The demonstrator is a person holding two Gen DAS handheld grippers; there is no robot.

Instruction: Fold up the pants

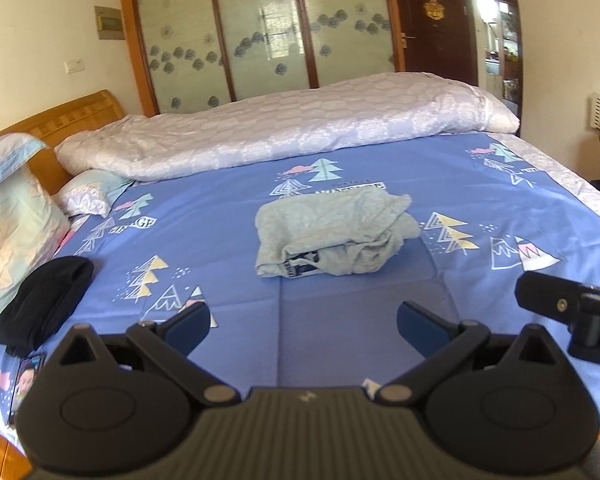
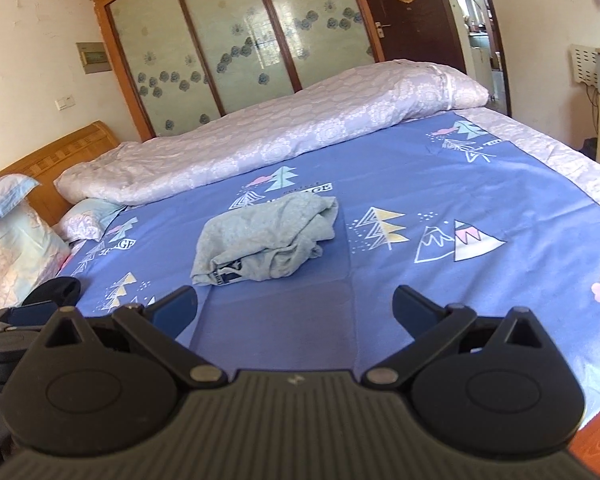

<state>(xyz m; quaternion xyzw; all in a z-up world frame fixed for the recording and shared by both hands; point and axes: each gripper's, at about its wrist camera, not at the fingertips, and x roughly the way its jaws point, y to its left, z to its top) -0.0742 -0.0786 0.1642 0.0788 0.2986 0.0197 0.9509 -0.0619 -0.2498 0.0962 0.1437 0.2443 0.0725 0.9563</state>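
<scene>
A pair of light grey pants (image 1: 330, 232) lies bundled in a loose folded heap on the blue patterned bedsheet (image 1: 228, 236), a dark printed patch showing at its near edge. The same grey pants (image 2: 266, 236) sit left of centre in the right wrist view. My left gripper (image 1: 304, 320) hovers open above the sheet, short of the pants, with nothing between its fingers. My right gripper (image 2: 296, 306) is also open and empty, likewise short of the heap. Part of the right gripper's body (image 1: 568, 312) shows at the right edge of the left wrist view.
A rolled lilac duvet (image 1: 284, 128) runs along the far side of the bed. Pillows (image 1: 16, 224) lean on the wooden headboard at left. A folded black garment (image 1: 44, 308) and a phone (image 1: 26, 380) lie at the near left. A wardrobe and a doorway stand behind.
</scene>
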